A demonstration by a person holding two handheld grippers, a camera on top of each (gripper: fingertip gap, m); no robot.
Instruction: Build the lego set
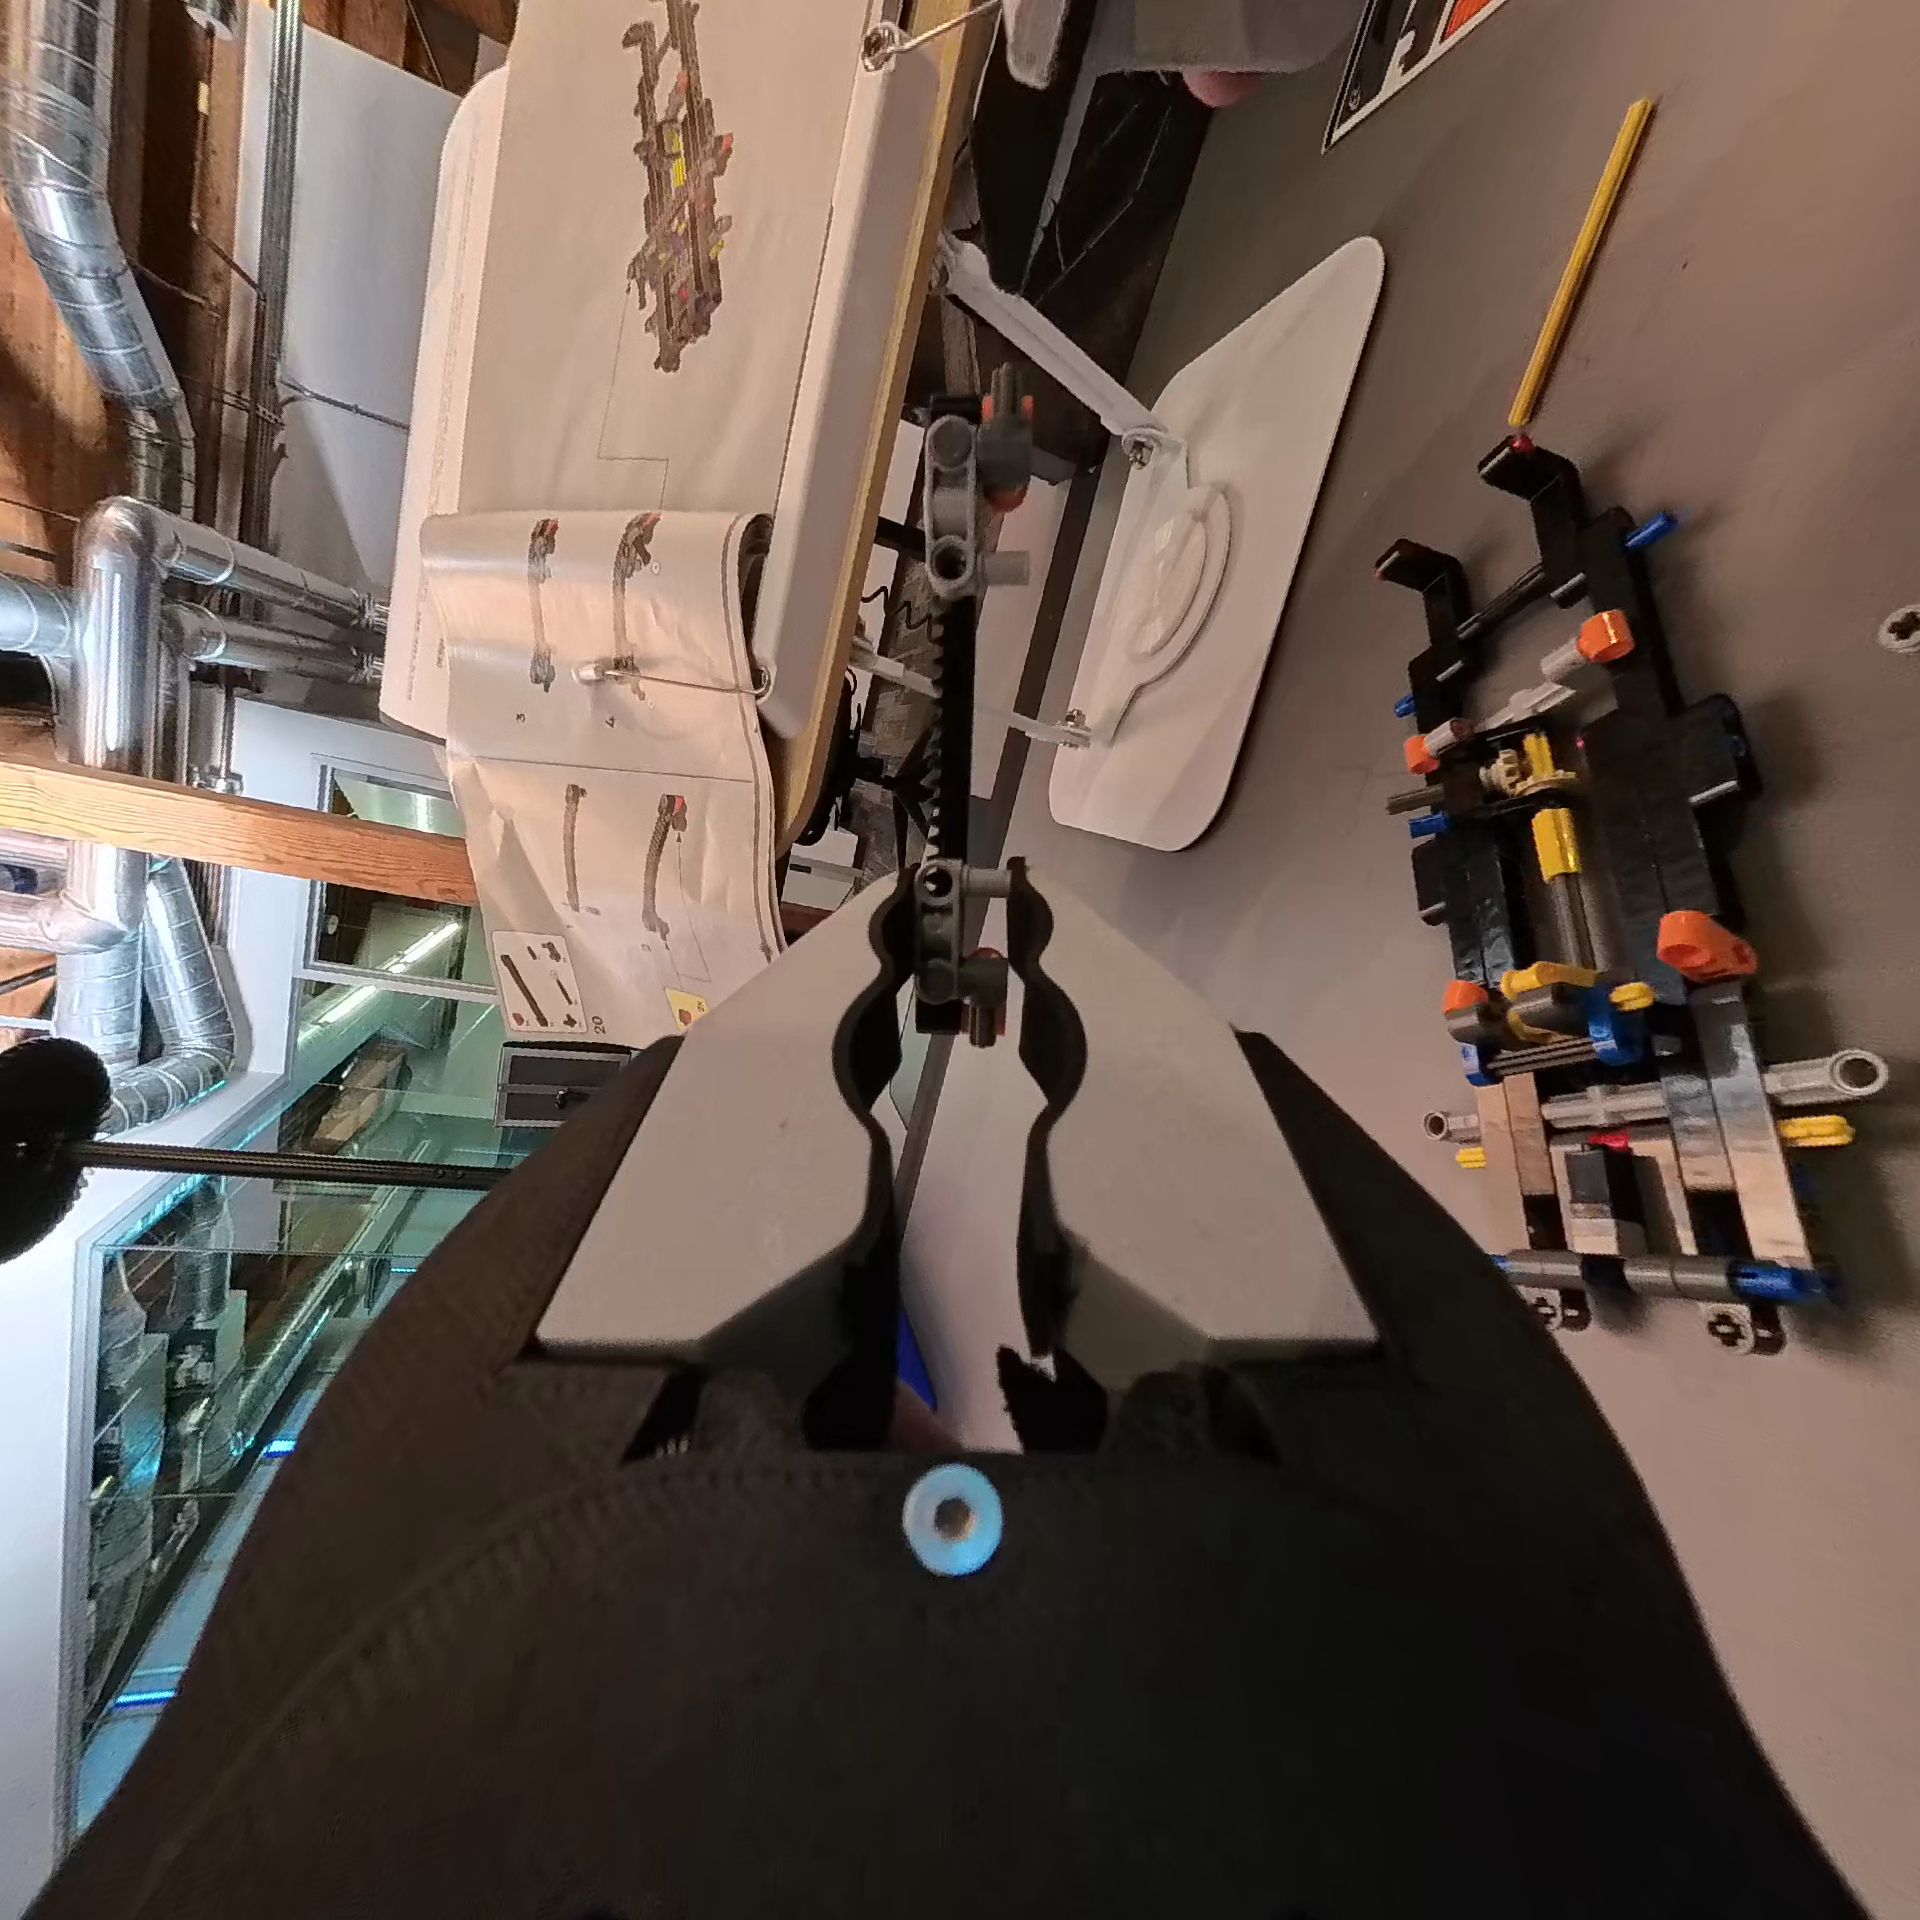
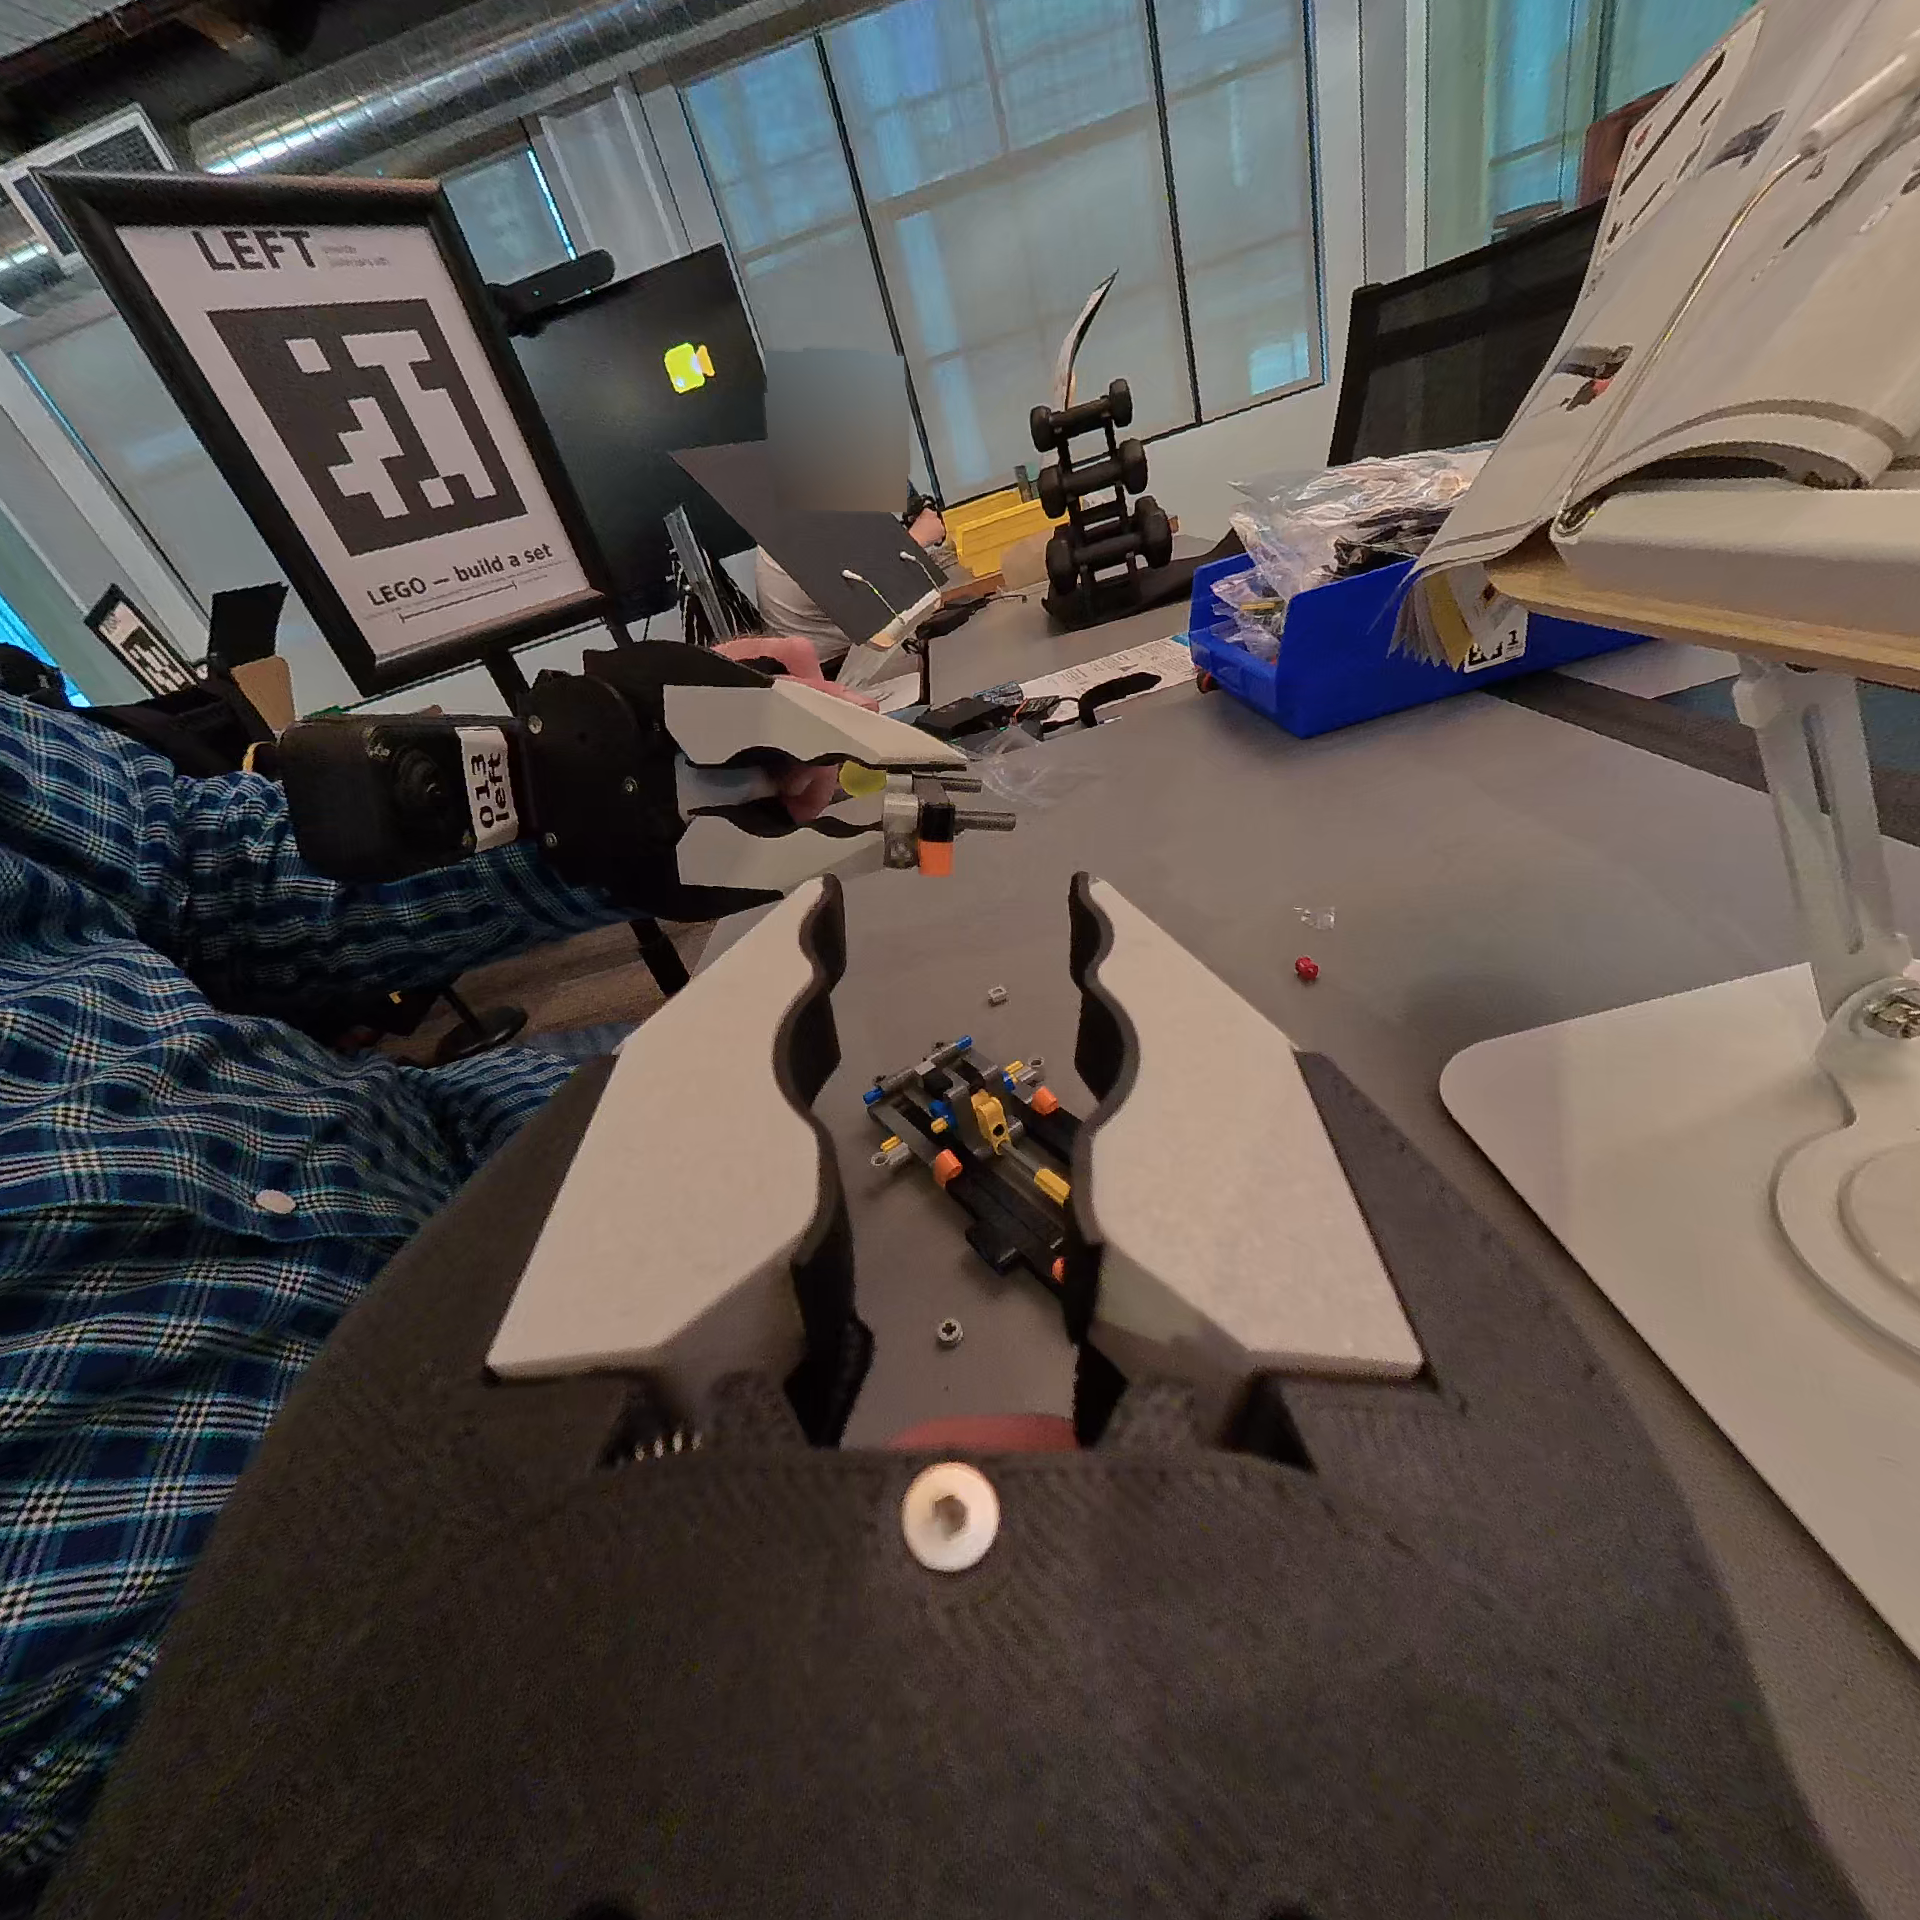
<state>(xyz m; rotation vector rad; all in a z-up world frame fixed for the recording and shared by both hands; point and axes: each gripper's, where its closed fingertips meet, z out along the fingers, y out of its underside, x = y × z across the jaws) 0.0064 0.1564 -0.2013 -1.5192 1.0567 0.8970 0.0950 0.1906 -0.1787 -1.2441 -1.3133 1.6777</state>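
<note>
A: What's the L gripper [image 1: 961, 961] got?

B: I've got it clamped on a long black toothed lego beam [image 1: 954, 717]. Both fingers pinch the near end, where grey connectors and a red pin sit. The beam runs straight out away from the cam, w/ a light grey link and orange bits at the far end. My view here is rolled sideways, so the table [image 1: 1558, 1558] stands on the right.

A: And the R gripper [image 2: 956, 914]?

B: Fingers apart, nothing between them. It hangs above the table, and I see the chassis build [image 2: 982, 1164] through the gap, lying flat on the grey top.

A: Describe the chassis.

B: Black and grey frame w/ yellow, orange and blue pins. In the L cam it's right of the held beam, well apart from it. A yellow axle rod [image 1: 1584, 260] lies beyond it on the table.

A: Anything else nearby?

B: The white book stand [image 2: 1662, 1195] is at the right, w/ the open instruction booklet [image 1: 623, 364] clipped on top. 1 small red piece [image 2: 1307, 968] and 1 tiny grey piece [image 2: 997, 994] sit loose on the table. A blue parts bin [image 2: 1351, 644] w/ bags is further back. From the R cam I see the L gripper to the left, held by an arm in a blue plaid sleeve [image 2: 208, 1039].
</note>
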